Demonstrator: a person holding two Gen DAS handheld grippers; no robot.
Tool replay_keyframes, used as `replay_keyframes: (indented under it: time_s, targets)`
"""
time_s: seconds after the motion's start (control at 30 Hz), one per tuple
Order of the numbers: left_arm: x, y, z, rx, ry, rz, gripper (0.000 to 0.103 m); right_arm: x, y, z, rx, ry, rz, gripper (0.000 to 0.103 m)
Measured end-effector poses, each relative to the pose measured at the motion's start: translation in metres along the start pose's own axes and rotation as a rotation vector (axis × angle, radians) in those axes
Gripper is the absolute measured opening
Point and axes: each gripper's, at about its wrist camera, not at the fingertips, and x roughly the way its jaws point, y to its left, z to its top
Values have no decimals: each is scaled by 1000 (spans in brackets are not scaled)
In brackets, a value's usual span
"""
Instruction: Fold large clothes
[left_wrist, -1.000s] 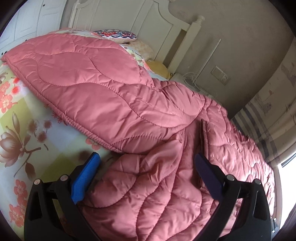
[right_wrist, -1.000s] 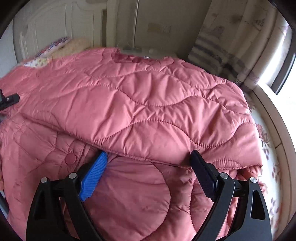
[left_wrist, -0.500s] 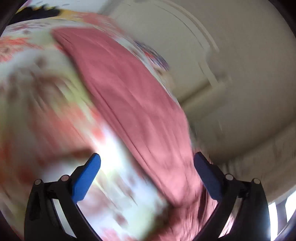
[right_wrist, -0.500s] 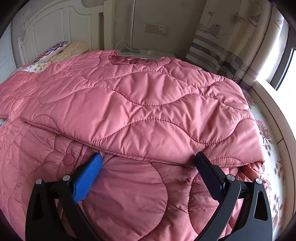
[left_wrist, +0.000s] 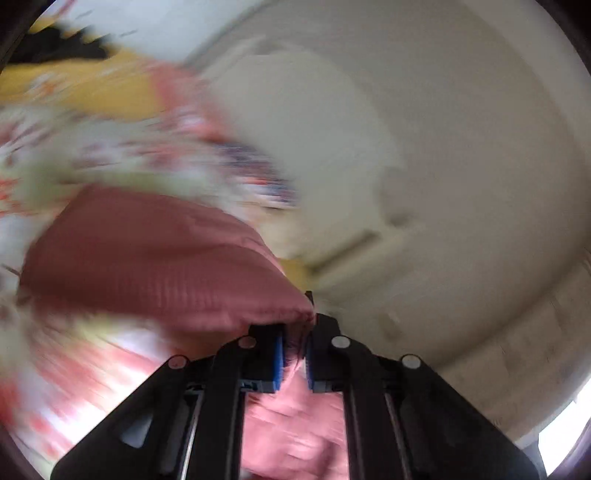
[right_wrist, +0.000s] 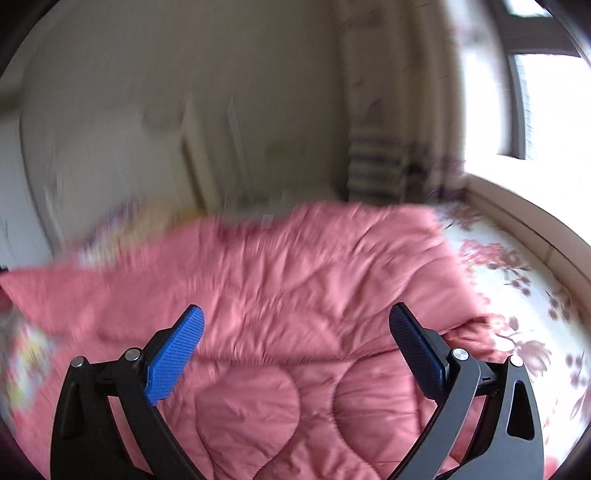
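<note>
We found the left gripper (left_wrist: 295, 350) with its fingers (left_wrist: 276, 354) clamped on an edge of the pink quilted coat (left_wrist: 155, 266), having just closed; the fabric bunched between the blue ribbed pads and trailed off to their left, blurred. The right gripper (right_wrist: 295, 343) held its fingers (right_wrist: 177, 350) wide apart, nothing between them, above the coat, whose puffy satin panels with wavy stitching spread ahead on the floral bed sheet (right_wrist: 517, 295). No writing was legible.

Bed with floral sheet (right_wrist: 517, 295), pink quilted coat (right_wrist: 295, 288) spread across it, blurred pillows (right_wrist: 122, 229) near the headboard
</note>
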Motion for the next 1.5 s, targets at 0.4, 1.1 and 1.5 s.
replay_keyframes:
  time_s: [0.4,1.1,1.5]
  targets:
    - [46,-220,-273,563,501,-443,89,-27,-55,5,270,-163,-82,97]
    - [8,-1,-179,421,200,272,100,15,-38,-4,261,120,225,79]
    - [3,-6,-188,432,222,251,100,75,-12,10,363,383,272,73]
